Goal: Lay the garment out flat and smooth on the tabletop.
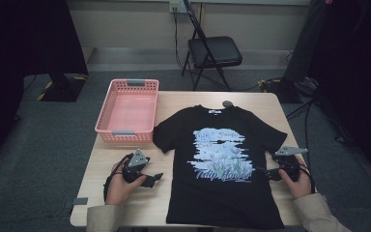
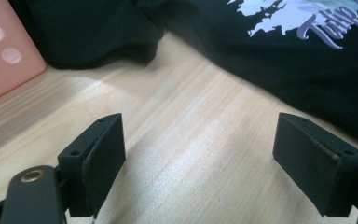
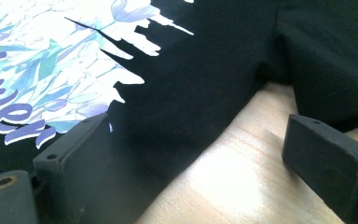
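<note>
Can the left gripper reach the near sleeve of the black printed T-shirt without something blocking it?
Probably yes. The left gripper is open over bare wooden table, and the black printed T-shirt's sleeve lies just ahead, with nothing between; the pink plastic basket sits off to one side.

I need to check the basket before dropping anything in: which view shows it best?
The high view: the whole pink basket shows at the table's far left, open side up. The left gripper view catches just a blurred pink corner beside the black T-shirt.
</note>
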The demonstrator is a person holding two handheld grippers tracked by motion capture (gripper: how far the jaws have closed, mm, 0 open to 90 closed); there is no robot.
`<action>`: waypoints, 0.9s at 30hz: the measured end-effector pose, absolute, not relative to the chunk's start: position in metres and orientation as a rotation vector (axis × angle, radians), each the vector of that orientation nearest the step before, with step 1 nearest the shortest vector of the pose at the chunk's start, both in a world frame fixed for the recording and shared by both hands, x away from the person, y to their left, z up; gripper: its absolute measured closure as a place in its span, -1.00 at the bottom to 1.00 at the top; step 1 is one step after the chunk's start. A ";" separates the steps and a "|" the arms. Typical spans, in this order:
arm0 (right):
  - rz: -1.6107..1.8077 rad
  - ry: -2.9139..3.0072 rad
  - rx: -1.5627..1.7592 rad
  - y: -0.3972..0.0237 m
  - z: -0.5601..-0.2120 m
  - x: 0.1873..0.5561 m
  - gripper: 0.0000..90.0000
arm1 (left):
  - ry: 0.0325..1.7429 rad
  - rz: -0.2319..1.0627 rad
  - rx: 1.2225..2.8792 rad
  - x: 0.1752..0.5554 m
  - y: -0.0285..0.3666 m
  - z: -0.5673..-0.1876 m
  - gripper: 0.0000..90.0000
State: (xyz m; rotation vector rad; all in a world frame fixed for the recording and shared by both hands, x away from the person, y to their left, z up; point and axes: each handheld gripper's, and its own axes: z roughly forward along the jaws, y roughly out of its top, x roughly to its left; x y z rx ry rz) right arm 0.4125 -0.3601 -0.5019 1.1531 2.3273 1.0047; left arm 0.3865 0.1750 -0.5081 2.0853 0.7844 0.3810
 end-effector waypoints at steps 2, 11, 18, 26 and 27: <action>1.005 2.327 1.153 -0.360 -0.502 0.413 -0.84 | 0.787 0.384 2.090 0.386 0.175 -0.509 -0.63; 1.005 2.327 1.153 -0.360 -0.502 0.412 -0.84 | 0.790 0.396 2.089 0.386 0.176 -0.513 -0.65; 1.005 2.327 1.153 -0.360 -0.502 0.412 -0.84 | 0.787 0.405 2.072 0.385 0.179 -0.515 -0.66; 1.005 2.327 1.152 -0.360 -0.502 0.413 -0.84 | 0.810 0.423 2.066 0.385 0.180 -0.515 -0.67; 1.005 2.327 1.153 -0.360 -0.502 0.412 -0.84 | 0.811 0.423 2.066 0.385 0.180 -0.515 -0.67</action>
